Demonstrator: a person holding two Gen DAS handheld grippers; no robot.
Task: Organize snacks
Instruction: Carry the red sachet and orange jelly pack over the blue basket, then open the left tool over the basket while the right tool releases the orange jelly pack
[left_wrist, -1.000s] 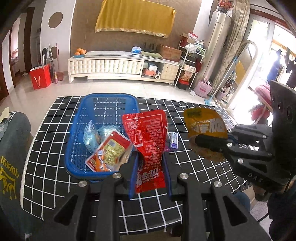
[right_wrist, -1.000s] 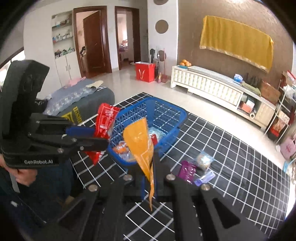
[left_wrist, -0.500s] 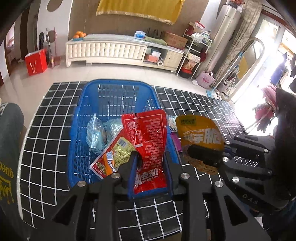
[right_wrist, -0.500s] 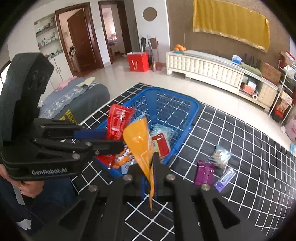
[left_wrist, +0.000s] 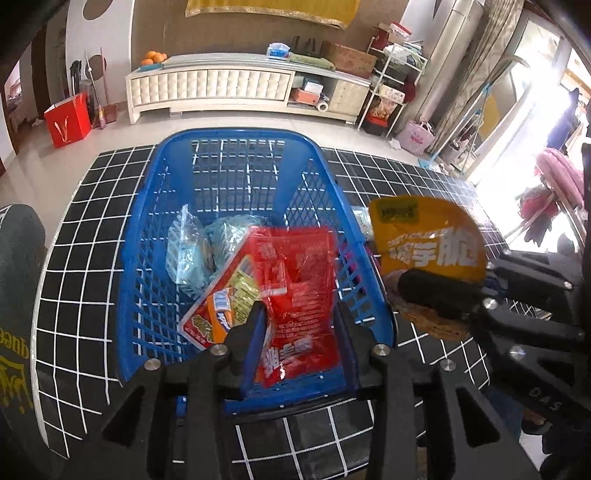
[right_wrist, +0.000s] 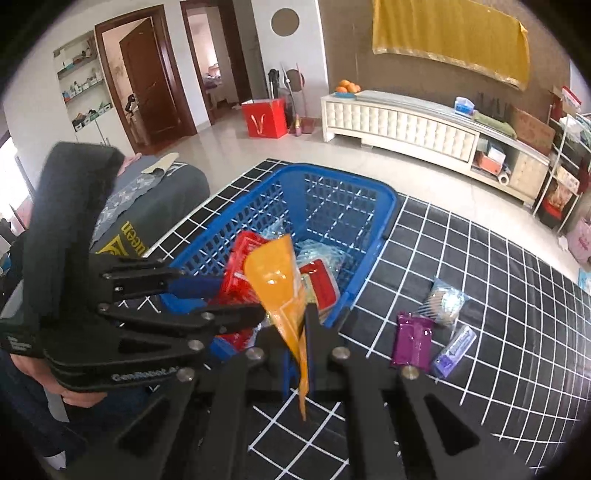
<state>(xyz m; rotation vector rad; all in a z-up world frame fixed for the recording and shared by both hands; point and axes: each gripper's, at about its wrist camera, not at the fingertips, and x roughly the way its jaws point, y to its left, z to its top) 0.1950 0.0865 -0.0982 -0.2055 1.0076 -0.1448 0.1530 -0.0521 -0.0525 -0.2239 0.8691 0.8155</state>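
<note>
1. Two grippers work around one blue basket (left_wrist: 236, 155), which stands on the black white-gridded surface (right_wrist: 480, 258).
2. Left gripper (left_wrist: 299, 314) hangs over the near end of the basket with its fingers spread apart; the red snack packet (left_wrist: 295, 295) lies between them, blurred, and whether either finger touches it cannot be told.
3. That red packet rests inside the basket against its near wall, partly over an orange-and-red packet (left_wrist: 218, 306).
4. Farther in the basket, beyond the red packet, sit two clear pale-blue bags (left_wrist: 188, 251) side by side.
5. Right gripper (right_wrist: 299, 332) has its fingers pinched tight on a yellow-orange snack pouch (right_wrist: 280, 280), held edge-on to its own camera just outside the basket's near right rim.
6. From the left wrist view the same pouch shows its printed face to the right of the basket, with the right gripper's finger across its lower part.
7. Right of the basket, on the surface, lie a purple packet (right_wrist: 412, 341), a lilac bar (right_wrist: 456, 350) beside it, and a striped clear bag (right_wrist: 445, 301) just beyond them.
</note>
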